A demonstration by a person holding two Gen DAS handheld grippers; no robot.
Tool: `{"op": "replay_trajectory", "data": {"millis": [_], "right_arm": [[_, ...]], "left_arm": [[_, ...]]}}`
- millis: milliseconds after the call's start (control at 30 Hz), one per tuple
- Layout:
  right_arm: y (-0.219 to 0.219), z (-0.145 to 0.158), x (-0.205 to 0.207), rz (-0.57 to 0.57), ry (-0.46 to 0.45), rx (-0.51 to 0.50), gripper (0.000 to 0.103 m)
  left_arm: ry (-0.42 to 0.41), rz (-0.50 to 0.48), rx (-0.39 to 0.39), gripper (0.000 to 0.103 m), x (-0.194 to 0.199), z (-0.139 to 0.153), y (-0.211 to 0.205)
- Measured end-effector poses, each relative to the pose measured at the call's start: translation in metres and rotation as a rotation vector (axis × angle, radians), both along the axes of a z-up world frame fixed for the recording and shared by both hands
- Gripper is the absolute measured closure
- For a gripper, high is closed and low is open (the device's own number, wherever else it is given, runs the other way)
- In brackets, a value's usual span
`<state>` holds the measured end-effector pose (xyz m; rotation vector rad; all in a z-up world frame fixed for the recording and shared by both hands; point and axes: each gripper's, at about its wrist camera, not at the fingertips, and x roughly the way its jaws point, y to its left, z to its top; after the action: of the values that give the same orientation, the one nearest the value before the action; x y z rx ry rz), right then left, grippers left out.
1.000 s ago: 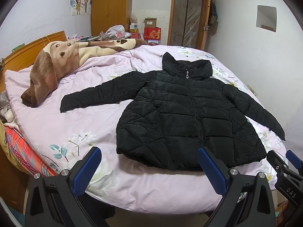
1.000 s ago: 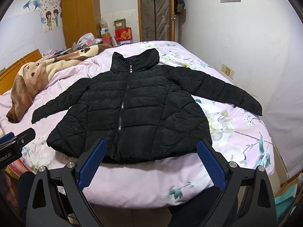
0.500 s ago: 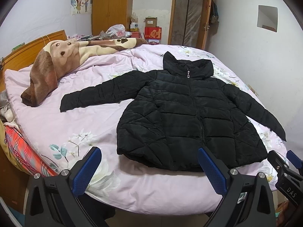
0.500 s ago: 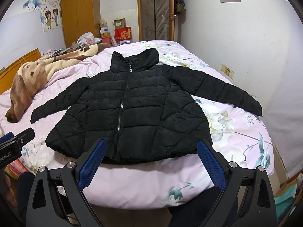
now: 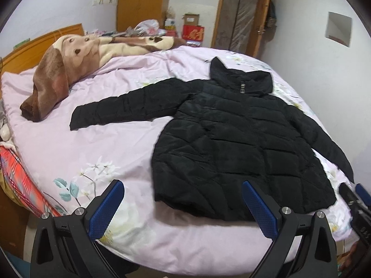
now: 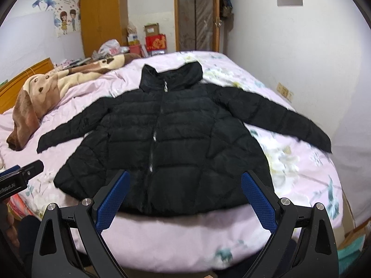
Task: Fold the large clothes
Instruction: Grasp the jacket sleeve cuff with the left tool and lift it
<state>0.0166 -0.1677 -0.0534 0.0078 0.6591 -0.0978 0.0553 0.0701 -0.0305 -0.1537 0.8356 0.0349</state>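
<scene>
We start from the bed (image 5: 69, 153), which carries everything here: the black puffer jacket (image 5: 231, 143) lies flat on its pink floral cover, front up and zipped, collar toward the far door and hem toward us at the near edge of the bed. Its long axis runs straight away from us, hem to collar, and the 2 sleeves spread out to either side of that axis, each lying flat on the cover. A brown dog-print blanket (image 5: 69, 69) is heaped beyond the jacket's left sleeve, apart from it, near the headboard. Neither gripper touches the jacket. Our left gripper (image 5: 183, 208) hovers off the near edge of the bed with its jaws wide apart and nothing between them, facing the hem's left corner, with the left sleeve (image 5: 120, 108) stretching off to its side. Our right gripper (image 6: 184, 199) hovers likewise, jaws wide apart and empty, almost centred on the zipper (image 6: 154, 136) at the hem, with the right sleeve (image 6: 278, 115) reaching away toward the wall. We judge that folding has not begun, and that each sleeve falls to the gripper on its own side: left nearer the left sleeve, right nearer the right.
</scene>
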Motion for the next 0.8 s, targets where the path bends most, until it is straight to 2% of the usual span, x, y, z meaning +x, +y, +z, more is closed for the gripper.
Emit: {"op": "replay_trajectory", "data": {"millis": [100,233,433,600,667,800], "right_arm": [[0.008,0.001,0.018,0.029,-0.039,0.011,0.006],[0.019,-0.005,0.049,0.078,-0.022,0.032,0.006],[0.049,-0.015,0.098,0.156,-0.005,0.035,0.006],[0.077,-0.023,0.137,0.225,-0.015,-0.003,0.006],[0.086,-0.030,0.154,0.243,0.010,-0.001,0.006],[0.099,-0.041,0.176,0.260,0.041,-0.013,0.006]], "left_arm": [[0.021,0.024,-0.022,0.000,0.021,-0.011,0.026],[0.022,0.087,-0.093,0.000,0.045,-0.022,0.067],[0.047,0.271,-0.197,0.000,0.098,-0.047,0.151],[0.069,0.375,-0.205,0.000,0.138,-0.072,0.206],[0.092,0.418,-0.221,0.000,0.155,-0.086,0.224],[0.139,0.511,-0.326,0.001,0.184,-0.119,0.259]]}}
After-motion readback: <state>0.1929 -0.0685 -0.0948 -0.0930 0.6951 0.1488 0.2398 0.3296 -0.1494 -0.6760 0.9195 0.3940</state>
